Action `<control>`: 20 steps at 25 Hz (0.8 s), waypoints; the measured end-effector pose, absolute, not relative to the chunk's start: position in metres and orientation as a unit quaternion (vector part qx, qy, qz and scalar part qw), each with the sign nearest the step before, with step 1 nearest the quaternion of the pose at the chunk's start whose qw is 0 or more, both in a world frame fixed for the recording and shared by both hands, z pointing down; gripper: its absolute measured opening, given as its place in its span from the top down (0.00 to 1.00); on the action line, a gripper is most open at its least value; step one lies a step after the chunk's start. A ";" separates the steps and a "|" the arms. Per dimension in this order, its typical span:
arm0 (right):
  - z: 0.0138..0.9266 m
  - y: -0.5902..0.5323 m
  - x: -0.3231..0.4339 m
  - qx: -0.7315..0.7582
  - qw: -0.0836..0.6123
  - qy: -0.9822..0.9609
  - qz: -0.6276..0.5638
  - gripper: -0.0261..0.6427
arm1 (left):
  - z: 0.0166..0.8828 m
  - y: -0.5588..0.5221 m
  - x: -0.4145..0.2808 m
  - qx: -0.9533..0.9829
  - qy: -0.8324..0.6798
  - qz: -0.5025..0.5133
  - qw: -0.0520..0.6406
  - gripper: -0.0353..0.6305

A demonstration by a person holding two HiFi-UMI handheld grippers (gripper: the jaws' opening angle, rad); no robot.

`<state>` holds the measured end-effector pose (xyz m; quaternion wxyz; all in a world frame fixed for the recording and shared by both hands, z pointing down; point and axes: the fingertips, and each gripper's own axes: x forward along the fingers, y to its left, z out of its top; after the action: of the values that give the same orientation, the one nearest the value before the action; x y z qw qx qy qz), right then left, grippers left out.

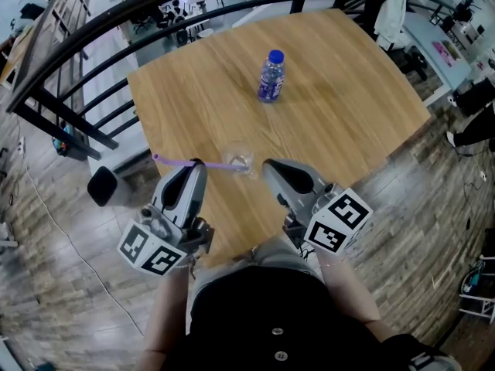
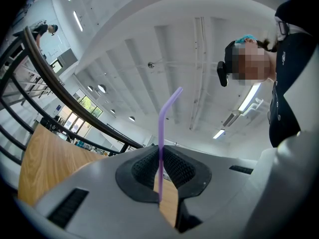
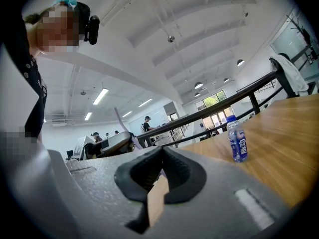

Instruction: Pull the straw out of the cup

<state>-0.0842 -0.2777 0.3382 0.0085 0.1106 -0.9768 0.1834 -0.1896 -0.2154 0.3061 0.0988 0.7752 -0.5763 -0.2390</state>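
A clear plastic cup point(image 1: 238, 159) stands near the front edge of the wooden table point(image 1: 340, 107). A purple bendy straw point(image 1: 172, 161) runs level from the left towards the cup, and I cannot tell whether its right end is inside. My left gripper point(image 1: 195, 163) is shut on the straw. In the left gripper view the straw point(image 2: 162, 128) rises from between the pressed pads point(image 2: 177, 166) of that gripper point(image 2: 160, 156). My right gripper point(image 1: 267, 165) sits just right of the cup. In the right gripper view its pads point(image 3: 182, 171) meet with nothing seen between them point(image 3: 162, 153).
A blue-labelled water bottle point(image 1: 271, 76) stands upright in the middle of the table, also seen as the bottle point(image 3: 238, 139) in the right gripper view. A black railing point(image 1: 85, 45) curves past the table's far left side. Chairs and desks stand beyond it.
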 end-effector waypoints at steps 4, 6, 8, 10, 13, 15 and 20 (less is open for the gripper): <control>0.340 -0.278 -0.084 0.111 0.008 -0.977 0.182 0.97 | 0.308 -0.216 -0.191 0.774 -0.578 -0.240 0.100 0.88; 0.339 -0.277 -0.084 0.111 0.008 -0.977 0.182 0.97 | 0.309 -0.215 -0.191 0.774 -0.577 -0.240 0.103 0.88; 0.340 -0.276 -0.086 0.112 0.010 -0.977 0.182 0.97 | 0.309 -0.214 -0.193 0.774 -0.577 -0.240 0.104 0.88; 0.342 -0.276 -0.086 0.114 0.013 -0.977 0.183 0.97 | 0.309 -0.213 -0.194 0.773 -0.577 -0.240 0.104 0.88; 0.344 -0.278 -0.085 0.116 0.016 -0.976 0.184 0.97 | 0.310 -0.215 -0.194 0.773 -0.578 -0.240 0.104 0.88; 0.344 -0.277 -0.085 0.116 0.014 -0.976 0.185 0.97 | 0.311 -0.214 -0.196 0.772 -0.579 -0.239 0.104 0.88; 0.344 -0.276 -0.084 0.115 0.009 -0.976 0.185 0.97 | 0.313 -0.214 -0.195 0.772 -0.579 -0.238 0.106 0.88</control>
<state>-0.0837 -0.2760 0.3444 0.0095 0.1155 -0.9758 0.1855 -0.1951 -0.2143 0.3134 0.1061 0.7723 -0.5795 -0.2376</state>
